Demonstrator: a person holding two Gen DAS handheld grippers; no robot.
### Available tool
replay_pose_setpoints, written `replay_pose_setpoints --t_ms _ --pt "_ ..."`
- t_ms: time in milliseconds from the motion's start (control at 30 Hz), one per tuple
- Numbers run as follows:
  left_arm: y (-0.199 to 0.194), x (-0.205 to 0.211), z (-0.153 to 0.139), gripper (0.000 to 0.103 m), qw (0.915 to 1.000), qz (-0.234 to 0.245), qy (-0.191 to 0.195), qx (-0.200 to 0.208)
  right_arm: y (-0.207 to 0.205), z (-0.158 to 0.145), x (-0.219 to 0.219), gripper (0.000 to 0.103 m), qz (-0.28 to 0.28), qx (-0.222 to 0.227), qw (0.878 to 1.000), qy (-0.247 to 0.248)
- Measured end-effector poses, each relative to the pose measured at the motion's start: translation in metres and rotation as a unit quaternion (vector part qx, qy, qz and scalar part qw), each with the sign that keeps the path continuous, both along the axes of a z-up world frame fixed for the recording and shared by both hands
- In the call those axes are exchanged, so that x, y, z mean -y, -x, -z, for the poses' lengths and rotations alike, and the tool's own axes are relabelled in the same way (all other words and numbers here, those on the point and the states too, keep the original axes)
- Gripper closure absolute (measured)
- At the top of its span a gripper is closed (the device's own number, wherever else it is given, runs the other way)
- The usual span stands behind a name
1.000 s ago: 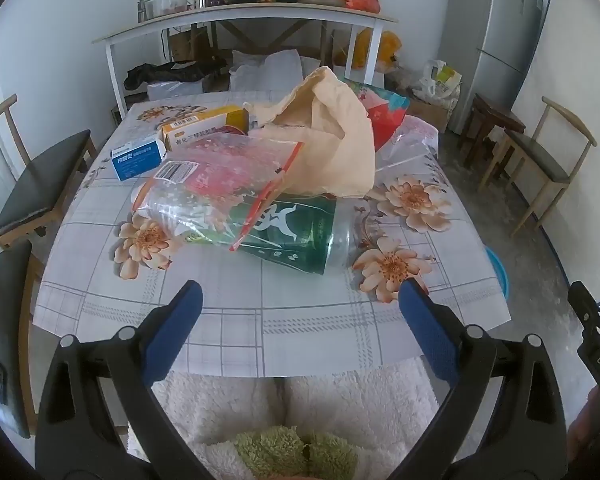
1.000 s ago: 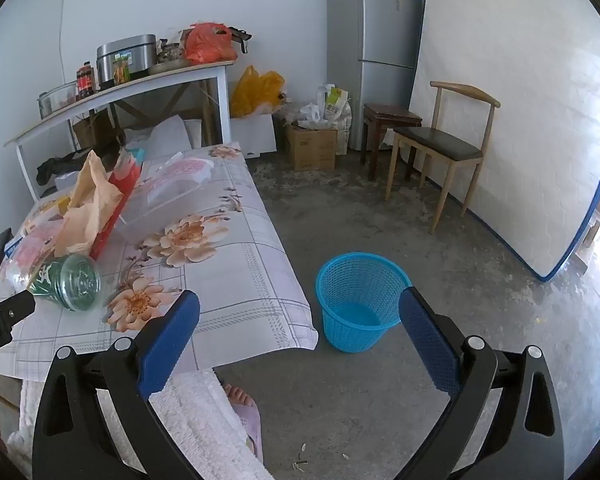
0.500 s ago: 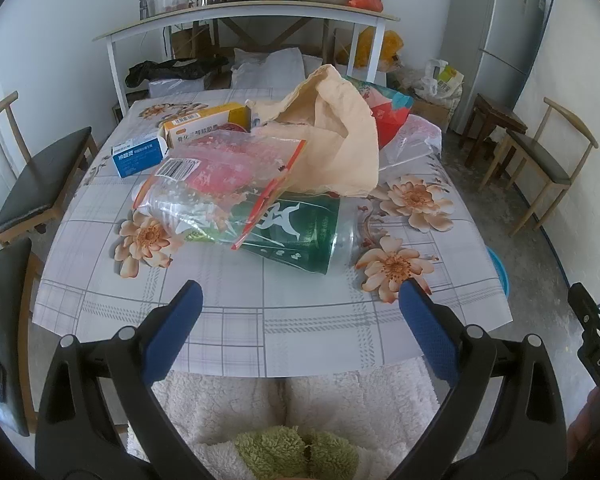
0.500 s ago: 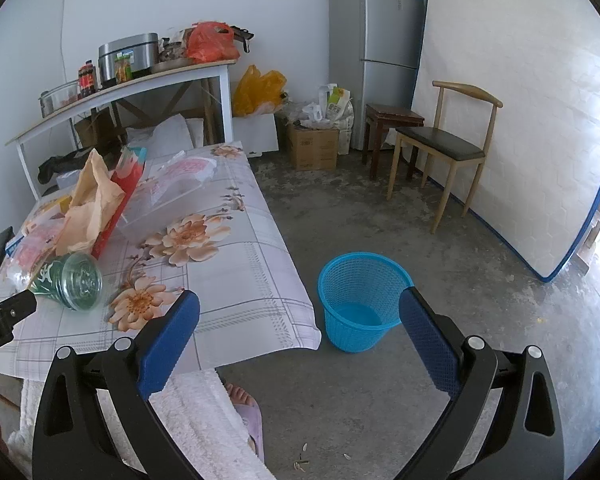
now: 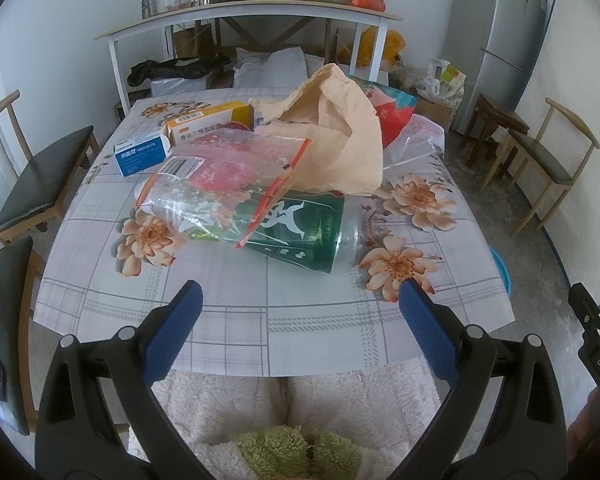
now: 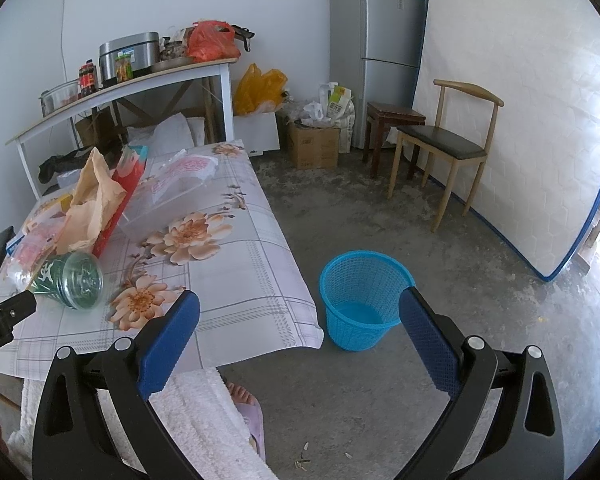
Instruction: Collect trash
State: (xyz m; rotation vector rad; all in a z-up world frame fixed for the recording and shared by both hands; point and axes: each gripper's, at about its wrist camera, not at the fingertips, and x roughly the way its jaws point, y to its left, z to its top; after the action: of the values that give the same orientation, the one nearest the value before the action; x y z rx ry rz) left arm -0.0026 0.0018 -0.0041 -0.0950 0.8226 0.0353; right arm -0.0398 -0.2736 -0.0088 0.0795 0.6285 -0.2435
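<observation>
With the fingers of my left gripper (image 5: 298, 312) and right gripper (image 6: 298, 320) spread and empty, the light, crushable green plastic cup (image 5: 300, 228) lies ahead of the left fingers on the counter (image 5: 228, 320); I would pinch its stiffer rim.

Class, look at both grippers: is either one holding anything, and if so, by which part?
Nothing is held. The left gripper and the right gripper are both open and empty.

A: Where does the left wrist view sit?
B: Just off the surface's (image 5: 236, 320) near edge, facing across it.
A: And the right?
B: Off the near right corner, turned toward the floor and bin (image 6: 366, 300). Both share the cup (image 5: 300, 232) and the surface.
</observation>
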Motion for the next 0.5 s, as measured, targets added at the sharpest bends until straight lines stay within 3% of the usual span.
replay_pose_setpoints --t_ms 500 --pt "-0.0027 -0.0063 0.0012 0.008 1.0 -0.001 -0.005 0.003 0.0009 0.0004 0.0013 0.006 0.0 0.001 1.0 -0.001"
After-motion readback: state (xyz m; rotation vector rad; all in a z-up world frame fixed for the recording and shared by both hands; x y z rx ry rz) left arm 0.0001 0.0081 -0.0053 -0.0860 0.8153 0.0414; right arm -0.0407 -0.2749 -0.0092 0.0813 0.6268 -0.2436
